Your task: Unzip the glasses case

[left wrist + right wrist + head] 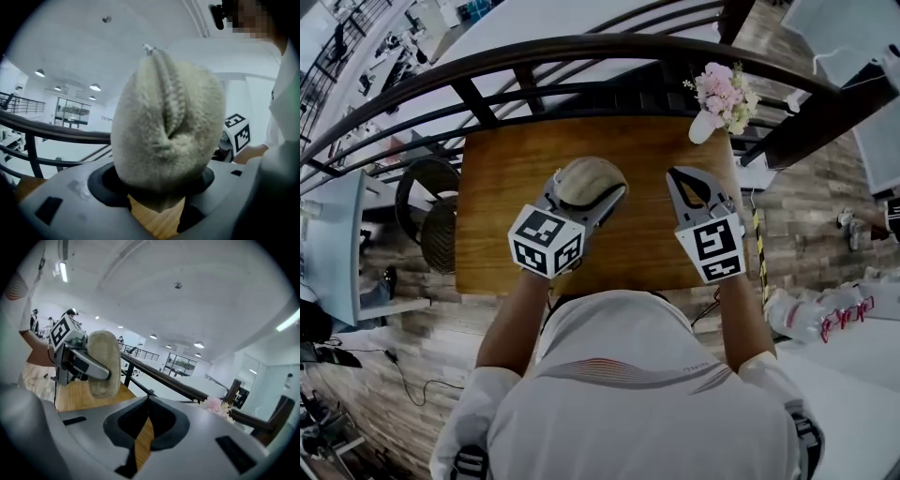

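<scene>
Wooden table [492,211], left tongs [583,197] clamping glasses case [592,176]

1. No word, brand name or number can be read in any view.
2. The cubes on the left gripper [591,184] and right gripper [673,173] carry only black-and-white square patterns.
3. A small mark on the person's shirt [698,367] is too tiny to read.

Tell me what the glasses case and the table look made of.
Glasses case: cream fleece or sherpa-like fabric, judging by its fuzzy, matte nap. Table: wood or wood veneer, with a slight sheen and brown grain streaks.
</scene>
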Tool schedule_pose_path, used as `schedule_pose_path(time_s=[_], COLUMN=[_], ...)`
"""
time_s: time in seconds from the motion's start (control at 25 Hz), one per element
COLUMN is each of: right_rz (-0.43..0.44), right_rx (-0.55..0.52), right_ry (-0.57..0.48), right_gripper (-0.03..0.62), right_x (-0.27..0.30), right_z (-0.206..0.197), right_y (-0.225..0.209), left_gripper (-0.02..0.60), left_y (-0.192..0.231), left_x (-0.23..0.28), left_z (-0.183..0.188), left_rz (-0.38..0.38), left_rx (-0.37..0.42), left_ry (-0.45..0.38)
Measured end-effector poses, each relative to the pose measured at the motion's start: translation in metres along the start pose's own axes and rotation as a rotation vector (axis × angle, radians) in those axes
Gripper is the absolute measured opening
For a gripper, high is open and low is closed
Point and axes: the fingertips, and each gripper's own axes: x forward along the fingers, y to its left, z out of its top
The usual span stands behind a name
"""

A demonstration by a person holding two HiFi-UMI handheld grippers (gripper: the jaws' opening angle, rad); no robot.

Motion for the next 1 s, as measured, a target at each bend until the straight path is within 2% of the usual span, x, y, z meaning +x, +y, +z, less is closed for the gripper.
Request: schedule_pose_path(time_s=[0.08,0.16,0.24,0.32,0.44,0.56,1.0], right_rz=[0.028,0.048,0.028,-0.010,-0.051,-0.047,-0.066], right_rx=[0.096,0.230,0.347,0.399,0.386,0.374,0.363], right_ry=[-0.026,-0.053,-0.071,-0.079,-0.085,-0.095,-0.115], right_gripper=[0.052,0.051,0.051,0.051,0.051,0.051,0.051], right_x=[0.003,0.004,0.002,-0.002,-0.008,-0.007,-0.010], right_z=[-0.009,-0.019,-0.027,-0.033,-0.034,-0.030,-0.026], right_y=[-0.003,-0.007,-0.018,-0.029,-0.038,-0.037,-0.037], left_gripper=[0.291,0.291,0.291,0.291,0.291,0.291,0.291], left_y=[0.012,0.023,0.031,0.037,0.045,0.052,0.053], left_x=[-0.010,-0.025,-0.041,-0.051,-0.053,-0.053,-0.054], left_z=[0.009,0.019,0.028,0.030,0.021,0.013,0.007], left_rz=[0.069,0.144,0.214,0.256,0.287,0.308,0.310], left_rx=[-0.008,0.017,0.048,0.061,0.065,0.040,0.028], left_ry=[-0.020,-0.056,-0.100,-0.125,-0.106,-0.089,-0.078])
